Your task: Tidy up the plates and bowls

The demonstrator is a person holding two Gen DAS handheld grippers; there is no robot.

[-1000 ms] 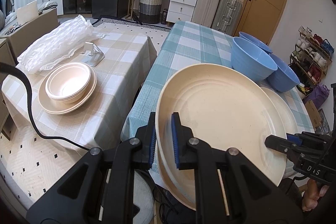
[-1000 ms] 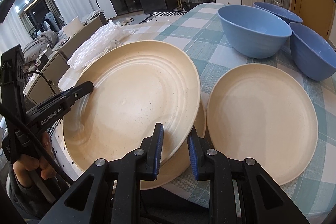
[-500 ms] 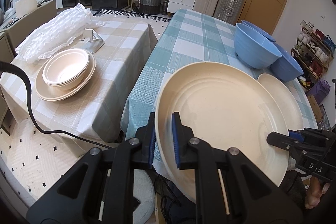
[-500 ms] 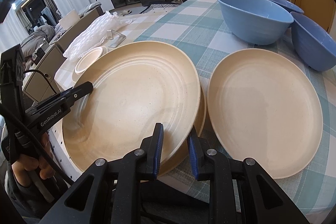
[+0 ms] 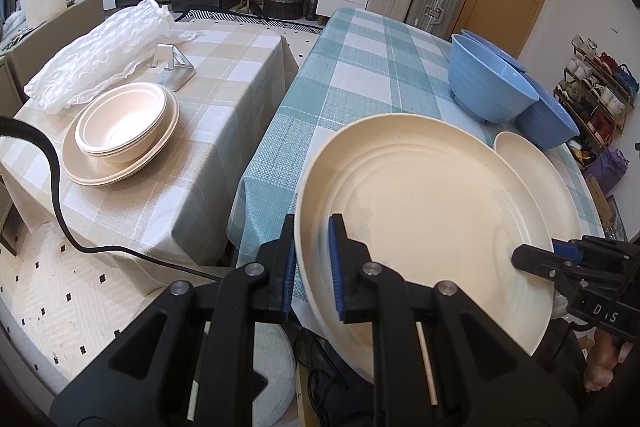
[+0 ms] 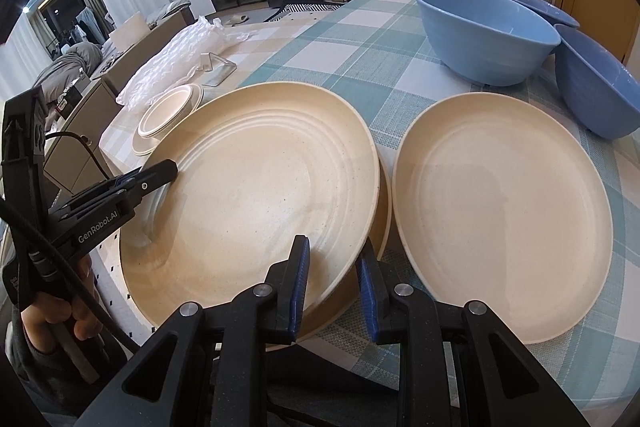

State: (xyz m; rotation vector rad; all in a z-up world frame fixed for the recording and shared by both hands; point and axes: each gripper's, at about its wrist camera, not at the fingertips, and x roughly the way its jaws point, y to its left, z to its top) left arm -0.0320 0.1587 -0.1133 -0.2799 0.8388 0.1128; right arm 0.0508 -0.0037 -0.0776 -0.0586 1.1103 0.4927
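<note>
While both grippers pinch opposite rims of a ridged cream plate, the left gripper and right gripper hold it tilted above the teal checked table's near edge; stiff, light-looking and smooth, it seems best gripped at the raised rim.

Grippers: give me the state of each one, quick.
Left gripper: shut on the ridged cream plate, clamping its rim.
Right gripper: shut on the same plate's opposite rim, lifted above another plate.
</note>
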